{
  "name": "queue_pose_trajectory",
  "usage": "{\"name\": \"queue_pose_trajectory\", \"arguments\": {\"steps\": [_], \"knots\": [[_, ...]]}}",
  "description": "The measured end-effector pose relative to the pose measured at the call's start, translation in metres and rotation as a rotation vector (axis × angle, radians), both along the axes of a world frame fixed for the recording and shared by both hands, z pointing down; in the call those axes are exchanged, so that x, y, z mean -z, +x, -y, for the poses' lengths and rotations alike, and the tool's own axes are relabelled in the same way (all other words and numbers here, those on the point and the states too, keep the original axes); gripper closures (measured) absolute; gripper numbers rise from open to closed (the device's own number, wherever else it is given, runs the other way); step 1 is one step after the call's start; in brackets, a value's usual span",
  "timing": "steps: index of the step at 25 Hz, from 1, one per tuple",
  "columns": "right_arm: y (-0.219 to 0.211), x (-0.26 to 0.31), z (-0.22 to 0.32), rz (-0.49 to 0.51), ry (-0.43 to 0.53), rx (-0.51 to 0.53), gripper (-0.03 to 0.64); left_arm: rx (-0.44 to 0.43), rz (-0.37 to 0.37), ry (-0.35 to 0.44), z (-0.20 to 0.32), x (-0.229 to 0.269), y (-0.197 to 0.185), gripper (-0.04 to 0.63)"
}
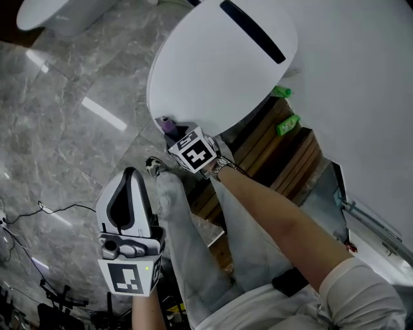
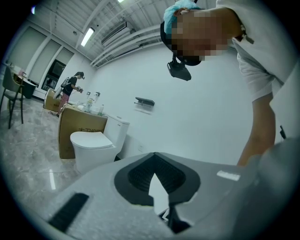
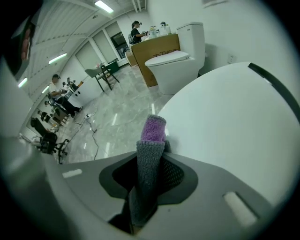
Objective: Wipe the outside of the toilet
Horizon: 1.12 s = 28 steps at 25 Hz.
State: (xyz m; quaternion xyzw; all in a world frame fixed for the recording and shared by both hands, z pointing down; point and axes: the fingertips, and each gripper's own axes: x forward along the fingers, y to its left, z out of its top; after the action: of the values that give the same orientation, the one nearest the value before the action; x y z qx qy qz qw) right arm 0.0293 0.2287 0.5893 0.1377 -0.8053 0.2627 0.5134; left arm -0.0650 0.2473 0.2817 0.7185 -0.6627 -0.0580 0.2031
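Observation:
The white toilet (image 1: 219, 64) fills the top of the head view with its lid down; in the right gripper view it is the big white curve (image 3: 234, 122) on the right. My right gripper (image 1: 174, 131) is at the lid's near-left edge, shut on a grey and purple cloth (image 1: 166, 122). In its own view that gripper (image 3: 152, 143) pinches the cloth (image 3: 149, 164) upright, and the purple tip touches the lid's rim. My left gripper (image 1: 131, 193) hangs low at the left over the floor, away from the toilet. Its jaws (image 2: 154, 159) are shut and hold nothing.
A wooden pallet (image 1: 284, 155) with green pieces (image 1: 287, 124) lies beside the toilet. A second toilet (image 1: 58, 13) stands at the far left, near a cardboard box (image 2: 79, 129). My leg (image 1: 193, 245) is between the grippers. Cables (image 1: 39, 213) cross the marble floor.

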Motion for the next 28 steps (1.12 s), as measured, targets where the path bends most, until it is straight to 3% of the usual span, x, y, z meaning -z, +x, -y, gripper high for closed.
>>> {"name": "queue_pose_trajectory", "arguments": {"steps": [3, 6, 9, 15, 19, 22, 28], "knots": [[0.002, 0.008, 0.008, 0.063, -0.125, 0.039, 0.516, -0.019, 0.007, -0.002, 0.034, 0.004, 0.027, 0.591], [0.012, 0.03, 0.037, 0.146, -0.152, 0.046, 0.515, -0.032, 0.002, 0.01, 0.071, 0.015, 0.058, 0.591], [0.034, 0.054, 0.086, 0.207, -0.132, 0.05, 0.515, -0.043, -0.008, 0.03, 0.117, 0.026, 0.088, 0.591], [0.102, 0.099, 0.228, 0.244, 0.004, 0.059, 0.515, -0.054, -0.023, 0.087, 0.214, 0.038, 0.137, 0.591], [0.16, 0.116, 0.331, 0.218, 0.097, -0.021, 0.515, -0.076, -0.018, 0.085, 0.263, 0.038, 0.166, 0.591], [0.204, 0.129, 0.402, 0.17, 0.198, -0.025, 0.515, -0.085, -0.013, 0.052, 0.289, 0.035, 0.183, 0.591], [0.278, 0.122, 0.509, -0.044, 0.352, 0.021, 0.517, -0.117, 0.005, 0.032, 0.315, 0.032, 0.204, 0.591]]}}
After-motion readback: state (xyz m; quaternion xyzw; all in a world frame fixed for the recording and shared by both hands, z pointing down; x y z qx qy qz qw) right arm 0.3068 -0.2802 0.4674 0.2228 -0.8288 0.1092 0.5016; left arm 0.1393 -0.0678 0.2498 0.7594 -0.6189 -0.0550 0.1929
